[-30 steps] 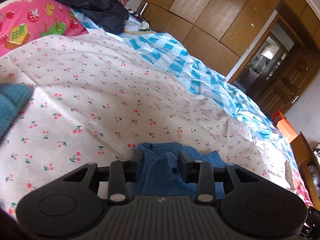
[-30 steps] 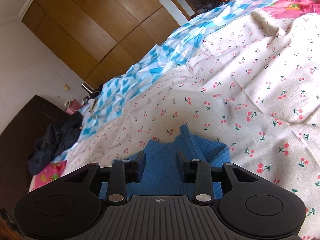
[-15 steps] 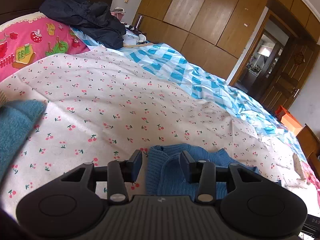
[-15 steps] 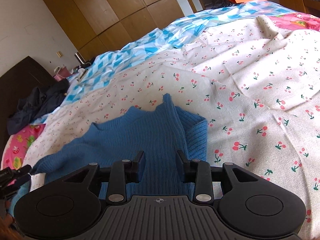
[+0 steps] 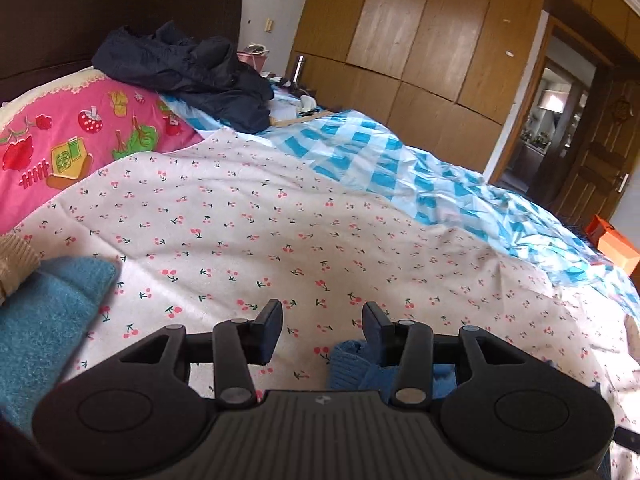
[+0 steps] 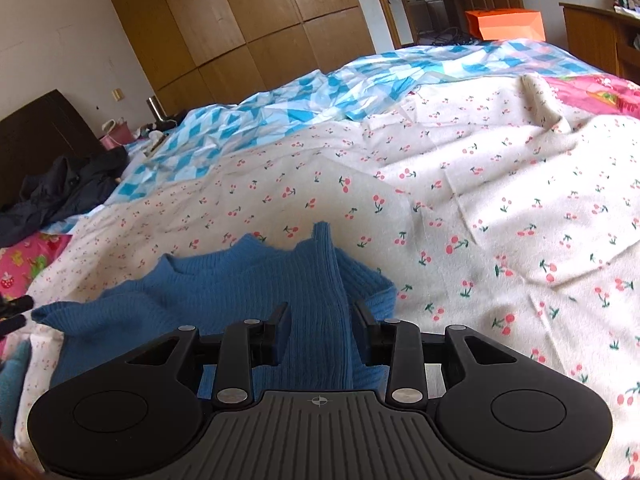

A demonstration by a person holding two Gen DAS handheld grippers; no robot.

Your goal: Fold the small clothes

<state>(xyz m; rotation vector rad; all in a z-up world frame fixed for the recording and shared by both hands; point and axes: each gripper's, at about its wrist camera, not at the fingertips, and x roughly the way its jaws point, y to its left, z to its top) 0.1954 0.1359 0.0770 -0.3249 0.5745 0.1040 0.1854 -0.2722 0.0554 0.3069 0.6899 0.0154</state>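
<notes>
meanwhile, on a bed spread with a cherry-print sheet (image 5: 280, 216), a blue ribbed sweater (image 6: 224, 288) lies partly gathered, one strip of it folded inward and running toward the camera in the right wrist view. the right gripper (image 6: 321, 322) hangs over that folded strip with its jaws apart, the knit passing between the fingers without being pinched. the left gripper (image 5: 322, 326) is likewise spread wide, holding nothing; a bunched edge of the same sweater (image 5: 348, 364) sits just beside and partly behind its right-hand finger, while bare sheet shows between the fingers. whether either gripper touches the fabric cannot be told.

at the far left of the left wrist view a teal fuzzy garment (image 5: 44, 320) rests on the sheet, with a beige knitted piece (image 5: 14, 264) touching its upper edge. a pink pillow with fruit pictures (image 5: 80, 148) lies at the head of the bed, a dark jacket (image 5: 192, 72) heaped just beyond it against the dark headboard (image 5: 120, 4). a blue-and-white checked cover (image 5: 400, 172) runs along the far side of the sheet. wooden wardrobe doors (image 5: 420, 32) line the wall, and an orange box (image 6: 506, 24) stands past the foot of the bed.
</notes>
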